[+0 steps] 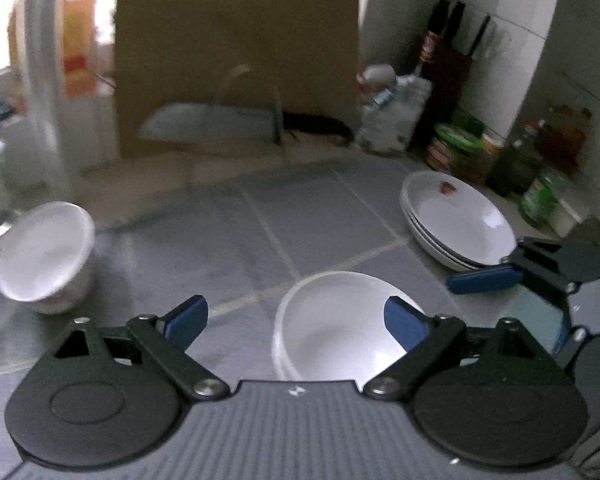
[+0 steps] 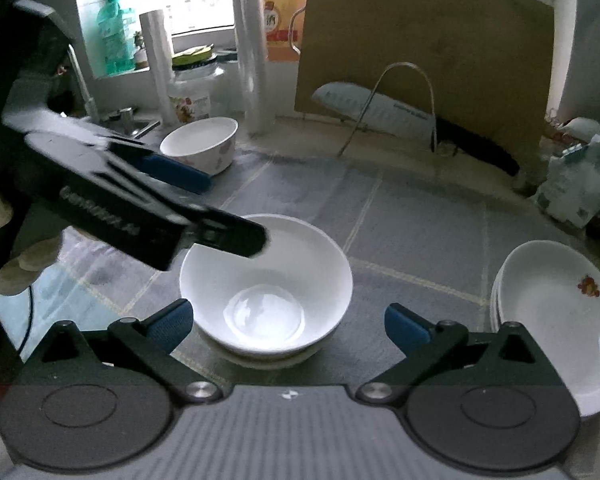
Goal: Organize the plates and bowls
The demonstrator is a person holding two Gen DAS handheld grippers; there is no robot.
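1. Right wrist view: the right gripper (image 2: pixel 288 326) is spread wide and empty, with the plain white ceramic bowl stack (image 2: pixel 266 286) between its blue fingers on the grey tiled counter (image 2: pixel 420 216).
2. The left gripper (image 1: pixel 296 320) is likewise spread and empty, above that stack.
3. Stacked white shallow plates with a red motif (image 2: pixel 556 320) sit near right.
4. A white flower-patterned bowl (image 2: pixel 200 144) stands far left.
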